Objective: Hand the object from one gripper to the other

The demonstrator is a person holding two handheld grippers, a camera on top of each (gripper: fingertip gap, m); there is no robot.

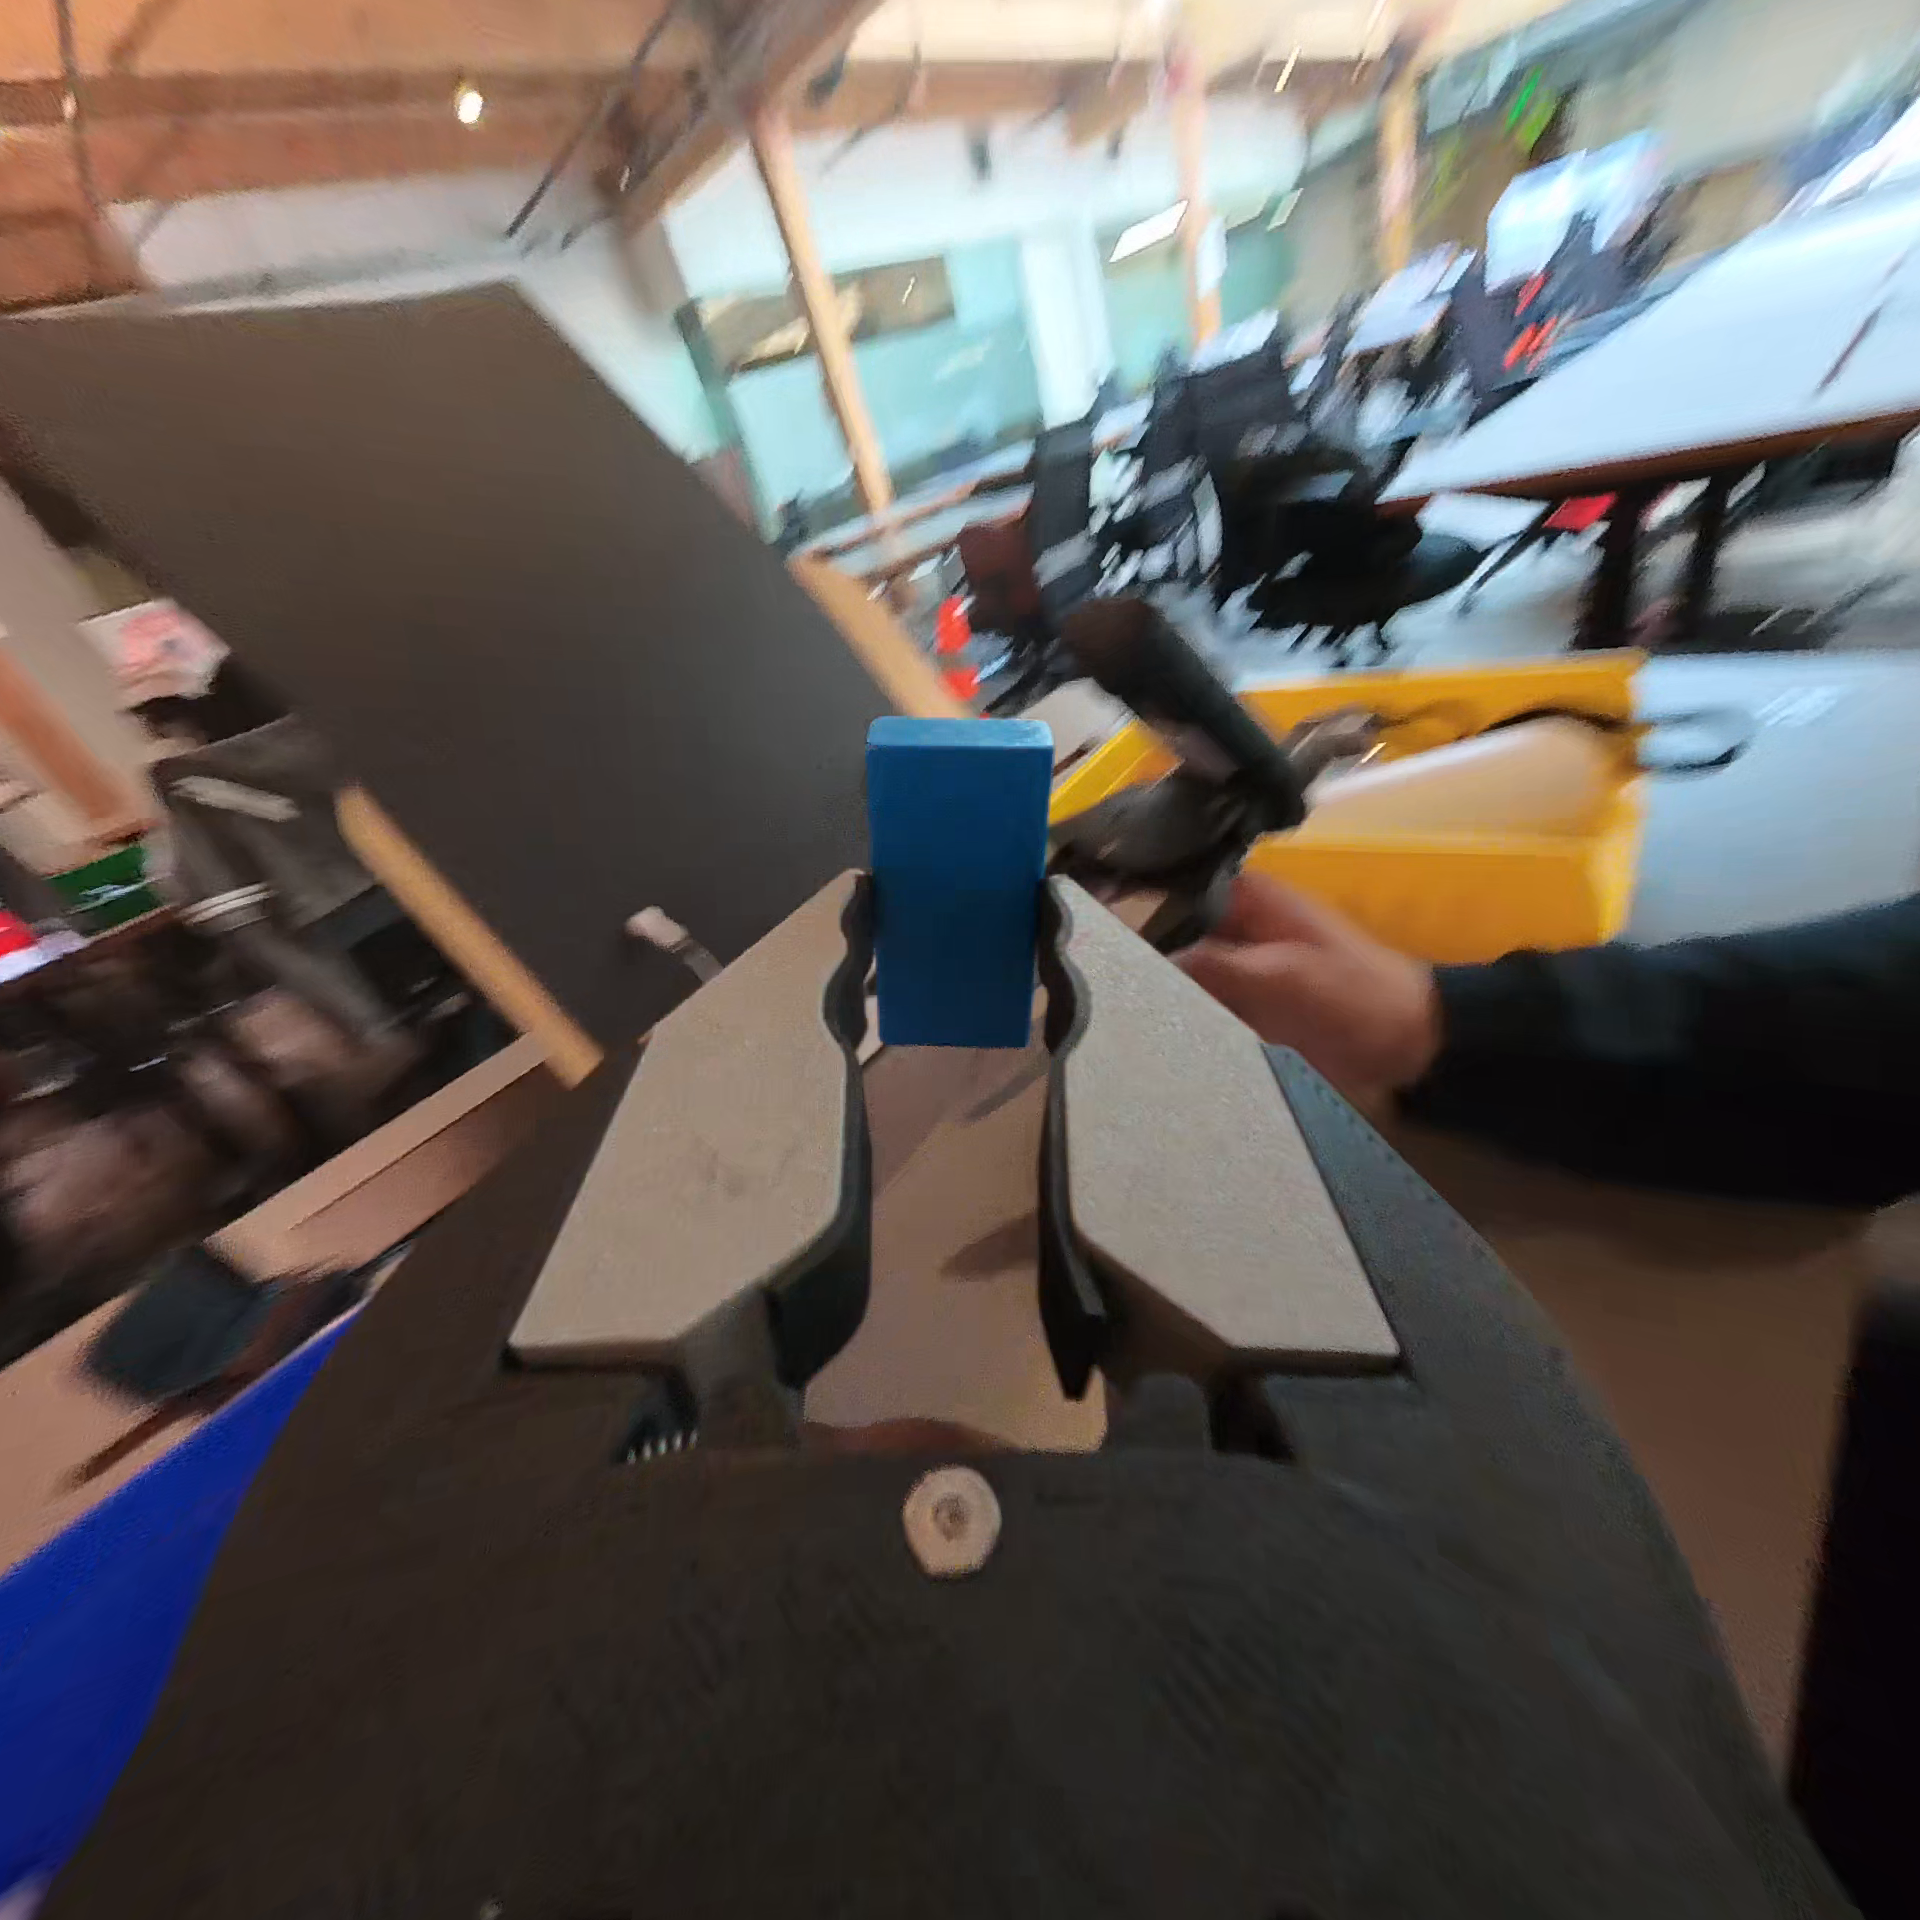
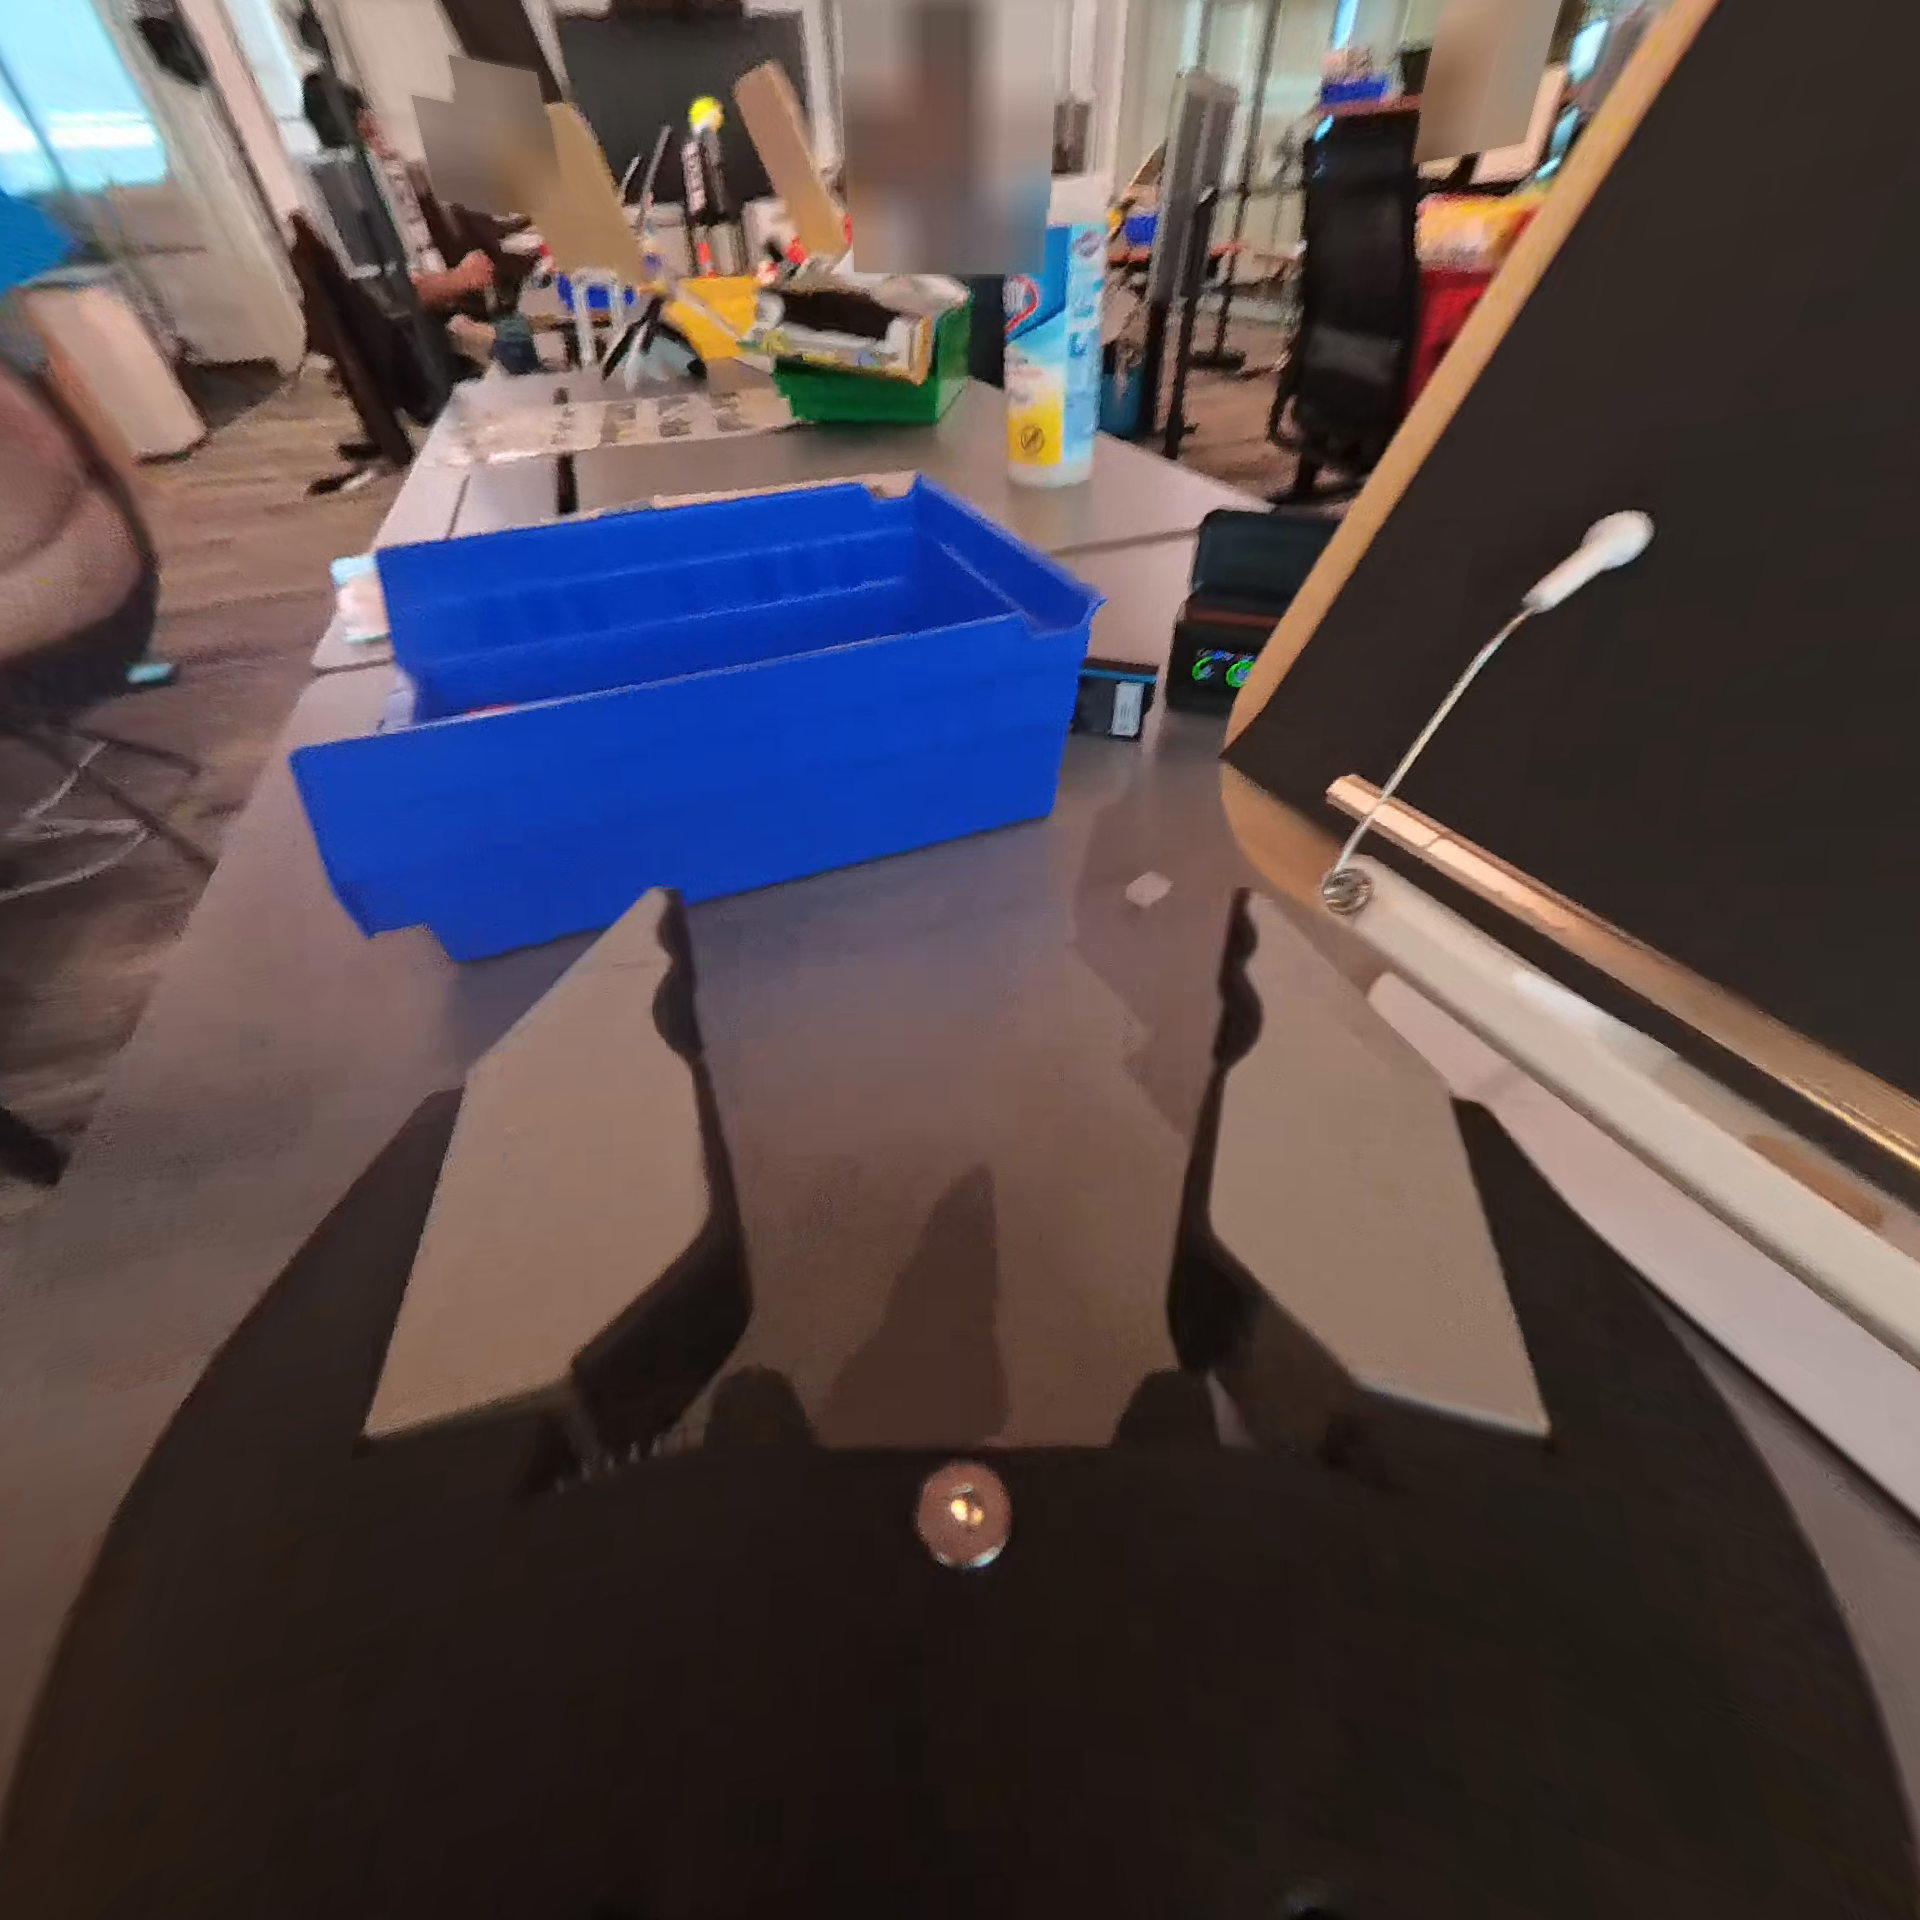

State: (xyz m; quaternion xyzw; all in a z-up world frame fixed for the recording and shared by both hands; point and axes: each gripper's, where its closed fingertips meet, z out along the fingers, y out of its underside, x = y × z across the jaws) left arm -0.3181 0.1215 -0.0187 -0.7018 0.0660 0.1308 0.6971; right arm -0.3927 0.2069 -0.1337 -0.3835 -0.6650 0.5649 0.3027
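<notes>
Nearest the lens in the left wrist view, the left gripper (image 1: 956,940) is clenched on a blue block (image 1: 957,883). The block stands upright between the black pads (image 1: 854,956), pinched at its lower half, with its upper half rising clear above the fingertips. The view is tilted and blurred. Just right of the block, a person's hand (image 1: 1314,987) in a dark sleeve (image 1: 1683,1060) holds the dark handle of the right gripper (image 1: 1174,800); from here it cannot be told how that gripper's jaws stand. Behind the hand lies a yellow bin (image 1: 1455,862) on a pale table (image 1: 1787,790). A large dark board with a wooden edge (image 1: 416,582) fills the left side, and a strip of blue bin (image 1: 125,1621) shows at the lower left.

In the right wrist view, the right gripper (image 2: 956,935) is nearest, spread wide with nothing between its fingers (image 2: 582,1143), hovering over the grey table (image 2: 935,1039). The blue block does not show in this view. Just beyond the fingertips sits the blue bin (image 2: 686,790), long side toward the camera. A dark board with a wooden edge (image 2: 1662,468) leans in at the right, with a thin white-tipped wire (image 2: 1475,665) in front of it. Farther back stand a white canister (image 2: 1055,353), a green bin (image 2: 873,384) and a small black device (image 2: 1226,623).
</notes>
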